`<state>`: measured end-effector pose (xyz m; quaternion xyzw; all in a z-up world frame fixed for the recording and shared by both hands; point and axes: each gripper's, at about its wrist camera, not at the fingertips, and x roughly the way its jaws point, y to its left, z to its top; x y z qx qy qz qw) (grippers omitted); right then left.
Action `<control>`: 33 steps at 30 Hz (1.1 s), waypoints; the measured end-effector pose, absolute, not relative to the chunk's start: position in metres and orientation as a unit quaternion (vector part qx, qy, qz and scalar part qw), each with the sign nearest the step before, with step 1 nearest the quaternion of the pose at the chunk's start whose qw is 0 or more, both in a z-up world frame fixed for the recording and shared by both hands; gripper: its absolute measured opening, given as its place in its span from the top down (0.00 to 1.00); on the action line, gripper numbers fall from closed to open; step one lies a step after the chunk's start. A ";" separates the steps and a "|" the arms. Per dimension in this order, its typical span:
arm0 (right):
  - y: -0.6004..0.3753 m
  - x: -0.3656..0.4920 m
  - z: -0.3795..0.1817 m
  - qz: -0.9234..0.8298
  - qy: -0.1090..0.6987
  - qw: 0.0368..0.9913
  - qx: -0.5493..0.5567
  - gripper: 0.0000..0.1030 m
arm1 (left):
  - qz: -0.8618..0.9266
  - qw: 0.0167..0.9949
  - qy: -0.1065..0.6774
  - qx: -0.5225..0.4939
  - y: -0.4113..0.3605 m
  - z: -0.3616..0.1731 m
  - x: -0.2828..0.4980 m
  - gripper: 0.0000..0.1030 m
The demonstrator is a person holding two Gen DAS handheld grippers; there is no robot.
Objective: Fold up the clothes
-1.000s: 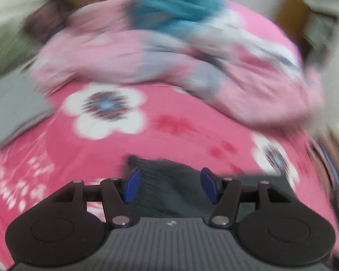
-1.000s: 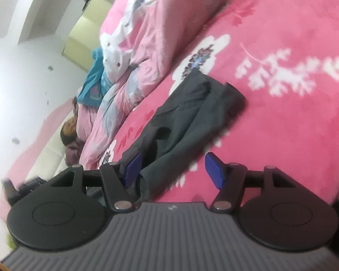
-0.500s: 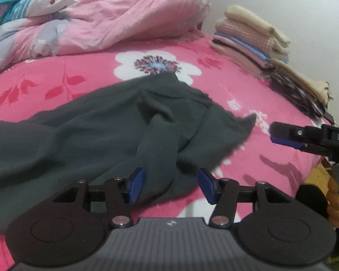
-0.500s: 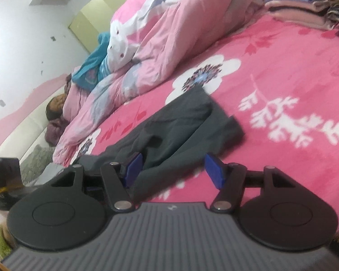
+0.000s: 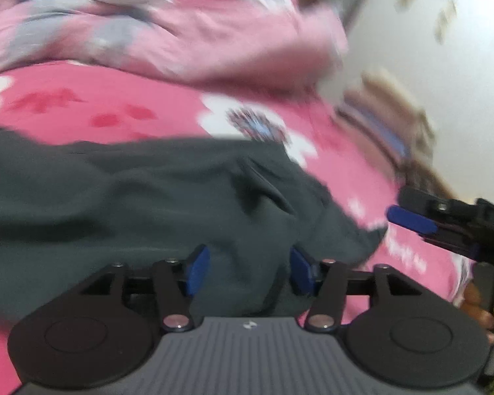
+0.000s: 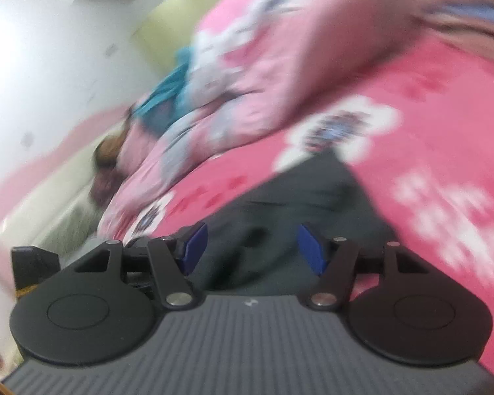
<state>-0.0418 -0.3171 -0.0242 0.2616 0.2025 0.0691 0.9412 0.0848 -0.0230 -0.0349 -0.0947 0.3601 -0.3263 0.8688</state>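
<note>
Crumpled dark grey fabric garment spread on pink floral bedsheet, near the bed's front edge. Left gripper low over it, jaws opening, cloth between the blue pads but not pinched. Right gripper over the garment's other end, jaws apart (both views blurred). Rumpled pink quilt behind.
</note>
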 end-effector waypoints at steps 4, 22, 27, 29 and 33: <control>-0.262 0.023 -0.007 0.156 0.226 0.945 0.179 0.38 | -0.245 0.895 0.332 -0.171 0.053 -0.036 0.075 0.36; 0.003 0.266 -0.043 0.342 0.368 0.856 -0.120 0.31 | -0.117 0.896 0.306 -0.299 0.186 -0.086 0.088 0.32; -0.003 0.211 -0.035 0.343 0.310 0.875 -0.144 0.85 | -0.131 0.890 0.303 -0.314 0.194 -0.092 0.090 0.33; -0.005 0.188 -0.032 0.348 0.285 0.878 -0.163 0.89 | -0.133 0.890 0.303 -0.314 0.195 -0.092 0.090 0.33; -0.010 0.138 -0.026 0.409 0.251 0.857 -0.190 0.89 | -0.138 0.886 0.303 -0.322 0.200 -0.093 0.090 0.33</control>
